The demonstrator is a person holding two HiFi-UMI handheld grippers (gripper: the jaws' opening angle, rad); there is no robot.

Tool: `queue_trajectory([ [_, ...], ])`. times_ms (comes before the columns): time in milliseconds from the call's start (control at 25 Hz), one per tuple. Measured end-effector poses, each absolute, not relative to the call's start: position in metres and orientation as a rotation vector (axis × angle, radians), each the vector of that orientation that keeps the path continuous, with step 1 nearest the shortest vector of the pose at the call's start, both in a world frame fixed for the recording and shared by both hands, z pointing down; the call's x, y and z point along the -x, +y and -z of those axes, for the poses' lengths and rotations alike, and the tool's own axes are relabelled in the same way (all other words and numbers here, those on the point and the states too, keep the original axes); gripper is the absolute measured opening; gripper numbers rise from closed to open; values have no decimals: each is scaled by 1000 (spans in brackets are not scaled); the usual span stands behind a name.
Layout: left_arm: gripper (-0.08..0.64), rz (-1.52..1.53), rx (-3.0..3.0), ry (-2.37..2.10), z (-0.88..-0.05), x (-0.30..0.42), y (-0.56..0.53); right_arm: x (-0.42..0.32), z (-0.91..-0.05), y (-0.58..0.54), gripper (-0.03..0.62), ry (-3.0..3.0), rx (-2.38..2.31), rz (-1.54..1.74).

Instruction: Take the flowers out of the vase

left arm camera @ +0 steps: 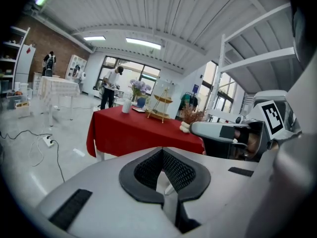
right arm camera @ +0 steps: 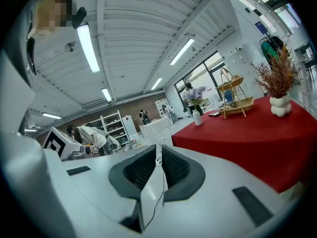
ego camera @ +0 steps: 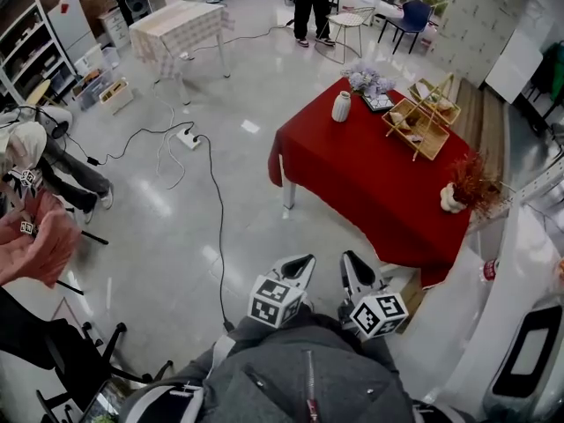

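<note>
A table with a red cloth (ego camera: 352, 179) stands ahead of me, some way off. At its far end a white ribbed vase (ego camera: 340, 106) stands beside pale purple flowers (ego camera: 366, 79); which vessel holds them I cannot tell. At the near right corner, dried red-brown branches (ego camera: 476, 181) rise from a white bulbous vase (ego camera: 451, 201). My left gripper (ego camera: 302, 263) and right gripper (ego camera: 348, 259) are side by side close to my body, both shut and empty. The left gripper (left arm camera: 162, 150) looks at the table's long side. The right gripper (right arm camera: 159, 147) sees the dried branches (right arm camera: 277, 76) nearest.
A wooden two-tier tray stand (ego camera: 421, 117) and a dark flat item (ego camera: 379, 102) are on the table. A cable and power strip (ego camera: 189, 137) lie on the floor to the left. A person (ego camera: 35, 227) bends at far left, another (ego camera: 310, 3) stands at the back. White racking (ego camera: 529, 192) is at the right.
</note>
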State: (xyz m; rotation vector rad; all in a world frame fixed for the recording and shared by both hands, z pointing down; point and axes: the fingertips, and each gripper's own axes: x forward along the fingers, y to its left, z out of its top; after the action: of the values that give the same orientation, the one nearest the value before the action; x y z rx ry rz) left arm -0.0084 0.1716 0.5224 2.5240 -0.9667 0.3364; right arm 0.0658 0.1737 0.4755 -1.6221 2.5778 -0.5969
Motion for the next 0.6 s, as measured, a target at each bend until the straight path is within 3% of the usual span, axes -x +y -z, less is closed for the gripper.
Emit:
queue_trajectory([
  [600, 9, -377, -2548, -974, -533, -44, 157, -112, -485, 155, 11, 2536, 1544, 636],
])
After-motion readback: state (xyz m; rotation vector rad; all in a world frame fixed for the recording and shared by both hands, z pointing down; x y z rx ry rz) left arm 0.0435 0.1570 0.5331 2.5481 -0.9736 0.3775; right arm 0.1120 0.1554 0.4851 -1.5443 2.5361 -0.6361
